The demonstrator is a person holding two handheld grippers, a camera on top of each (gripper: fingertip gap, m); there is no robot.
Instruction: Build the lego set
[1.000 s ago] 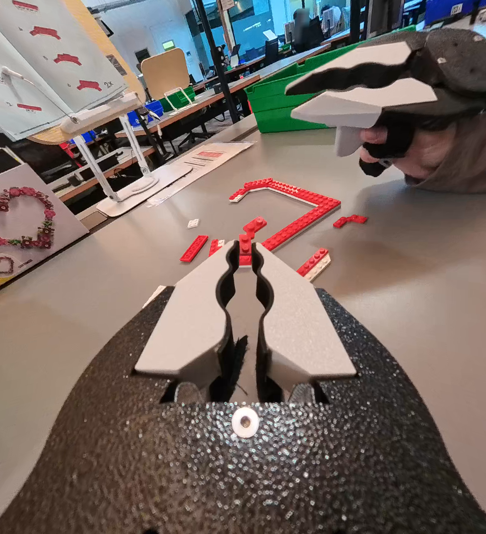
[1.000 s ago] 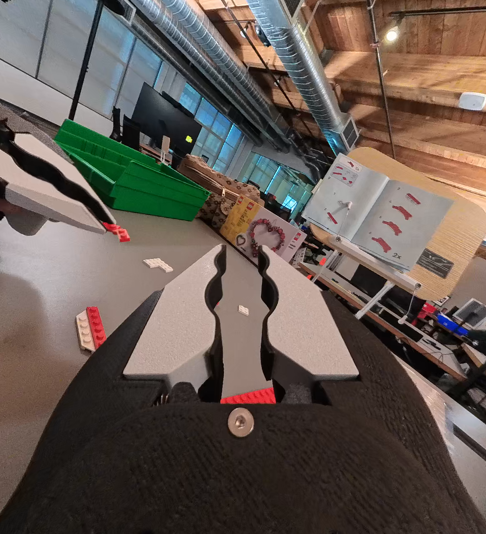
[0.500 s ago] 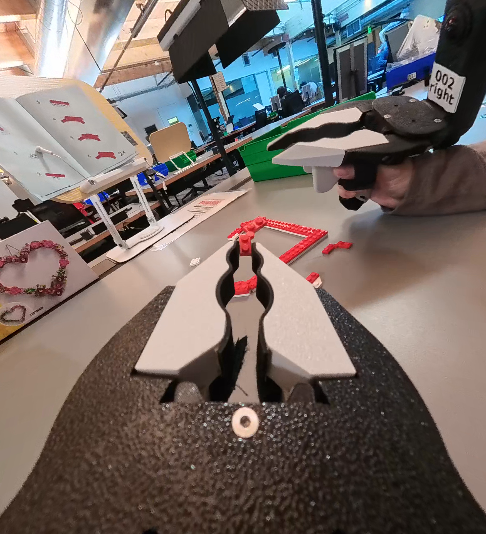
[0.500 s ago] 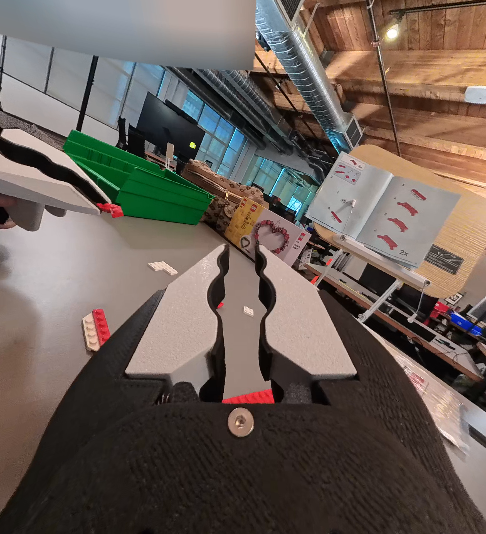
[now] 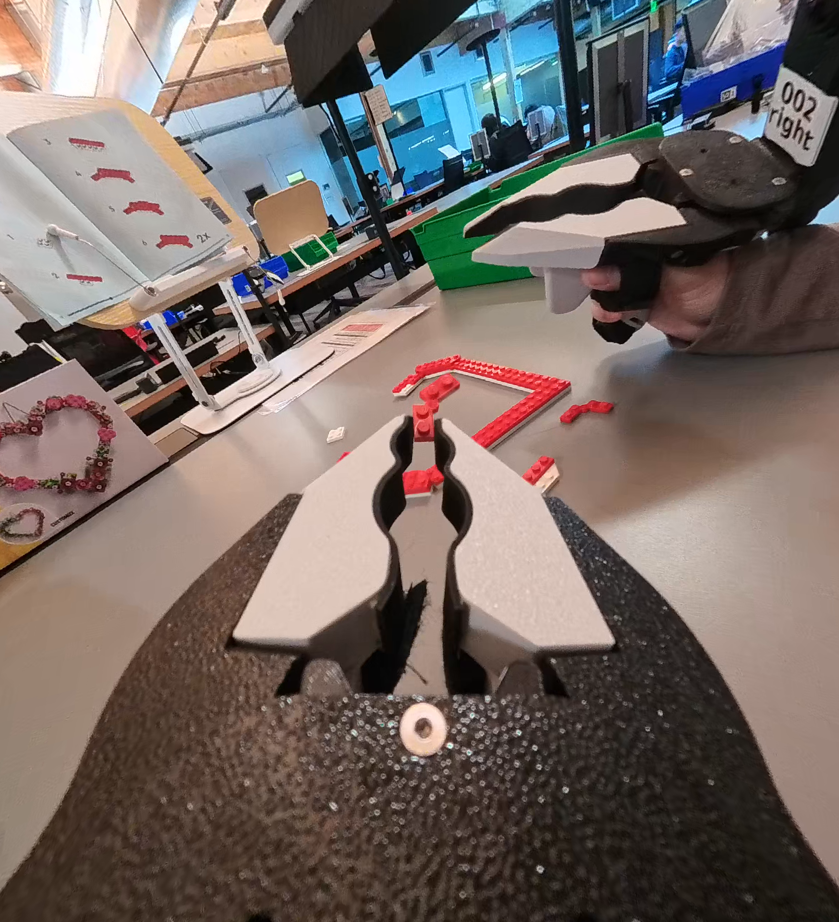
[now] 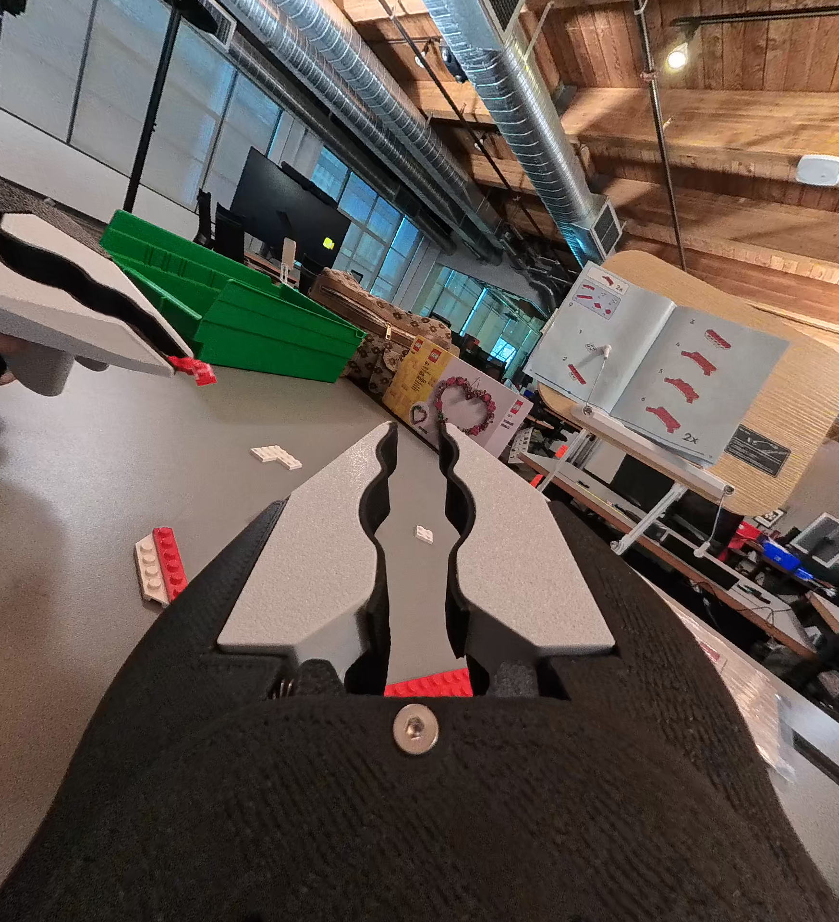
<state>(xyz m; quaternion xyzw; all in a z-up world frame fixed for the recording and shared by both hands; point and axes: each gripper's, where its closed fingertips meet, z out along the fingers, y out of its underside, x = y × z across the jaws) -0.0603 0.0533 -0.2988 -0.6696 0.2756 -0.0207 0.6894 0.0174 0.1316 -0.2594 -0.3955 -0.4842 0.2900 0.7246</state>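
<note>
My left gripper (image 5: 422, 424) is shut on a small red plate (image 5: 423, 423) and holds it above the grey table; it also shows in the right wrist view (image 6: 178, 364) with the plate (image 6: 196, 370) at its tips. A red L-shaped frame of plates (image 5: 507, 379) lies beyond it. My right gripper (image 6: 418, 431) is narrowly open and empty. It hovers over the frame's far side (image 5: 477, 239). Loose red pieces (image 5: 587, 410) and a red-and-white plate pair (image 5: 541, 471) lie around the frame.
An open instruction booklet on a white stand (image 5: 83, 219) and the set's box with a heart picture (image 5: 43, 464) are at the left. Green bins (image 5: 457, 254) stand at the far edge. White plates (image 6: 275, 456) and a paper sheet (image 5: 357, 332) lie on the table. Tip to tip, the grippers are about 12 cm apart.
My left gripper has lifted the small red plate off the table and tilted upward. The right gripper's fingers have narrowed slightly and it stays above the frame.
</note>
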